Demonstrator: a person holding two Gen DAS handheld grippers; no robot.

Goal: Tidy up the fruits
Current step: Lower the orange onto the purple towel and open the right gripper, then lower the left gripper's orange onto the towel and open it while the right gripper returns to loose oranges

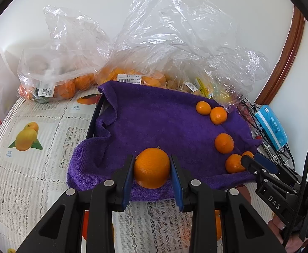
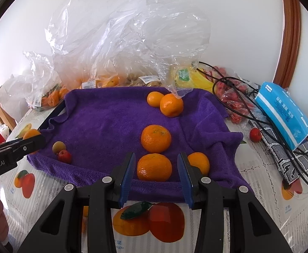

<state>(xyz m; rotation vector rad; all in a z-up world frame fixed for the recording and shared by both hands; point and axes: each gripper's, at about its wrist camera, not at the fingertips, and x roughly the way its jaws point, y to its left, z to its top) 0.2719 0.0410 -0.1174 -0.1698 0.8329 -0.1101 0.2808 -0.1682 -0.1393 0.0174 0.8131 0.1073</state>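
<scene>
Between our left gripper's (image 1: 151, 168) pads we hold an orange (image 1: 151, 167) over the purple towel's (image 1: 154, 118) near edge. Our right gripper (image 2: 156, 168) stands wide around another orange (image 2: 154, 167), untouched. Squeezing unevenly could roll either off the counter (image 1: 27, 168).

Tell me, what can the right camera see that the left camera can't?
Only the right camera shows two tiny fruits, one red and one greenish, at the towel's left edge, plus a small red fruit on the tablecloth and the open right gripper around an orange. Only the left camera shows the left gripper squeezing its orange up close. Both show the purple towel, plastic bags and blue packet.
</scene>
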